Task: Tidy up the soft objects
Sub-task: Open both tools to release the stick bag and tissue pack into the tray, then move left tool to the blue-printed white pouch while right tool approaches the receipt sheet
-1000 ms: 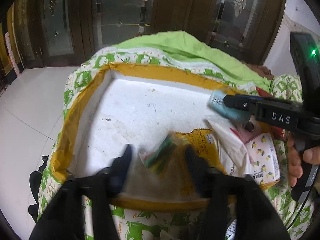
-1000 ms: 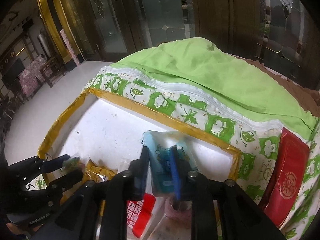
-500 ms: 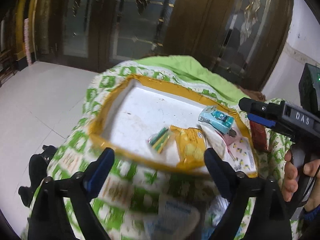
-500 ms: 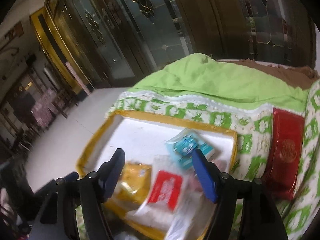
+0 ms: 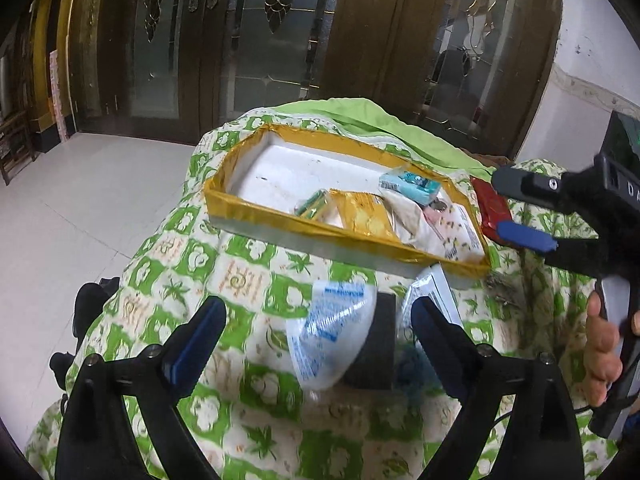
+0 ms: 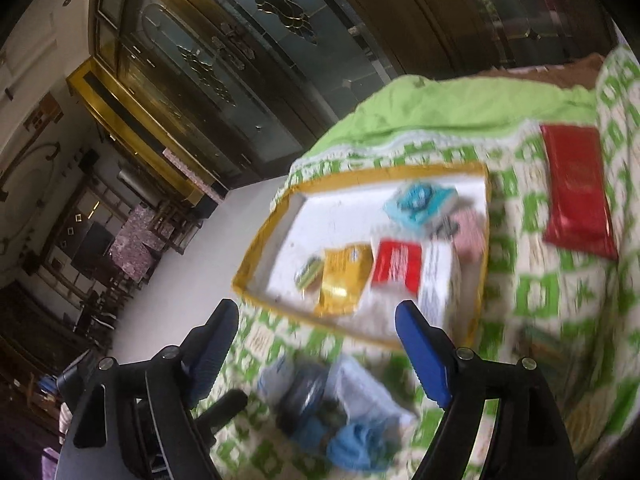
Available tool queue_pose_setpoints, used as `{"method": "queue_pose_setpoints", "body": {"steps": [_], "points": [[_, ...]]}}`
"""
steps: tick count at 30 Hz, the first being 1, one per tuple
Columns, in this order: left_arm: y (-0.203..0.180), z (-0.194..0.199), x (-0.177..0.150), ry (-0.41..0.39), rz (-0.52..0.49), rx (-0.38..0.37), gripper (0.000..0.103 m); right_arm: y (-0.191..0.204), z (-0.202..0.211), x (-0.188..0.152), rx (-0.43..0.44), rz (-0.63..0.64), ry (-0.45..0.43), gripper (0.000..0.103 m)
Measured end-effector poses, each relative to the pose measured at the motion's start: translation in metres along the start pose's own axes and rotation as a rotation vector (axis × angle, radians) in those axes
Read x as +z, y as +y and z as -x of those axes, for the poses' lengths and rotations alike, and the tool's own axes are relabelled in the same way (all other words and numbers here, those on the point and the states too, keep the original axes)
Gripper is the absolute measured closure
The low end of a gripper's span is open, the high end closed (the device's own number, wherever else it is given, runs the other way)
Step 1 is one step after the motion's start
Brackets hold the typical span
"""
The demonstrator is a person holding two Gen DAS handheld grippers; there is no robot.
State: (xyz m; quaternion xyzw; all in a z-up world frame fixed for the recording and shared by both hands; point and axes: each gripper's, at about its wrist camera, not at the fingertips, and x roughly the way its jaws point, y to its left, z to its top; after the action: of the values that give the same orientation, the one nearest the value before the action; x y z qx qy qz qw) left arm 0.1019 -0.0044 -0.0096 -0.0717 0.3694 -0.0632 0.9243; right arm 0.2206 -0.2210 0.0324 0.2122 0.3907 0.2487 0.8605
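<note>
**Both grippers wide apart above the quilt, packets in the tray**

While the tray (image 5: 256, 210) sits on the green-and-white quilt (image 5: 192, 248), we hold both grippers over the nearer part of the quilt, short of the tray's yellow-taped rim. Our left gripper (image 5: 316, 320) has its jaws spread wide; they have just been opening, and nothing is pressed between them. Below and between its fingers lies a white pouch (image 5: 332, 332) with blue print, resting on the quilt beside a dark block (image 5: 376, 344) and a clear wrapper (image 5: 434, 284); the pads touch none of these.

Our right gripper (image 6: 316, 320) also has its jaws far apart, having just been opening, with nothing gripped. Its view is blurred, but we can make out a heap of soft things on the quilt under it: a pale pouch, something dark and something blue (image 6: 352, 448).

Inside the tray, towards its right end, lie a yellow packet (image 5: 364, 216), a small green packet (image 5: 312, 202), a teal packet (image 5: 412, 184) and a white packet (image 5: 452, 232) with small yellow marks. From the right wrist, a red-and-white packet (image 6: 398, 266) shows there too. Right of the tray, a red packet (image 6: 576, 188) lies flat on the quilt, apart from the tray. A plain green sheet (image 6: 460, 104) covers the far side.

A hand (image 5: 604, 344) shows at the right edge of the left wrist view, wrapped on the right gripper's handle.
</note>
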Motion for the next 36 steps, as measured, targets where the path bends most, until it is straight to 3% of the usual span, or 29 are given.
{"method": "queue_pose_setpoints", "body": {"steps": [8,20,32,36], "points": [[0.0,0.015,-0.019,0.01,-0.013,0.014,0.01,-0.013,0.018,-0.033,0.027,-0.085,0.042,0.018],[-0.002,0.017,-0.026,0.021,-0.019,0.007,0.01,-0.029,0.035,-0.051,-0.077,-0.099,0.047,0.018],[-0.009,0.004,-0.033,0.084,-0.053,0.007,0.01,-0.024,0.01,-0.06,-0.053,-0.073,0.154,0.018],[-0.001,-0.006,-0.027,0.109,-0.005,-0.012,0.01,-0.024,0.001,-0.061,-0.074,-0.064,0.168,0.021]]}}
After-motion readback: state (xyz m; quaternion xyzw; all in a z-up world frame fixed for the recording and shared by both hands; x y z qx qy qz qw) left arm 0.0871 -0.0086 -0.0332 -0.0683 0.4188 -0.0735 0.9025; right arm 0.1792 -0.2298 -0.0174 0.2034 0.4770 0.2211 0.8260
